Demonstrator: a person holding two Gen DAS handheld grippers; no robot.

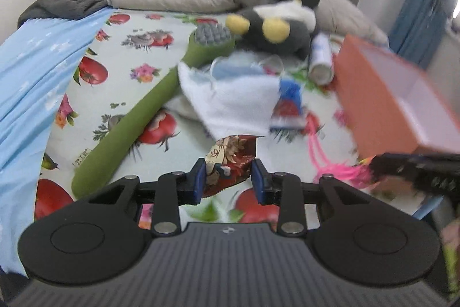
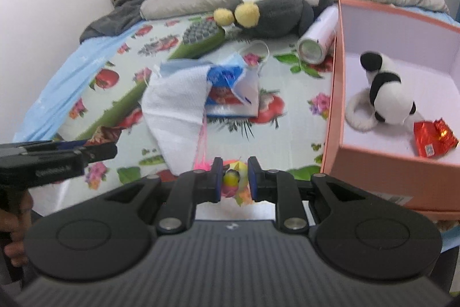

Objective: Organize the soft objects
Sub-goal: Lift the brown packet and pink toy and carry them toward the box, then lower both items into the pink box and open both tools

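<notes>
Between left gripper (image 1: 229, 177) pads, a clamped snack wrapper (image 1: 230, 160); right gripper (image 2: 235, 177) clenching a toy (image 2: 232, 177).

Soft daylight, motion blur, fisheye warp

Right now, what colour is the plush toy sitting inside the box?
Black and white, a panda plush in the pink box; the right wrist view shows it best.

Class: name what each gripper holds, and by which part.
Left gripper: patterned snack packet, by its near end. Right gripper: a small colourful toy; which part cannot be told.
</notes>
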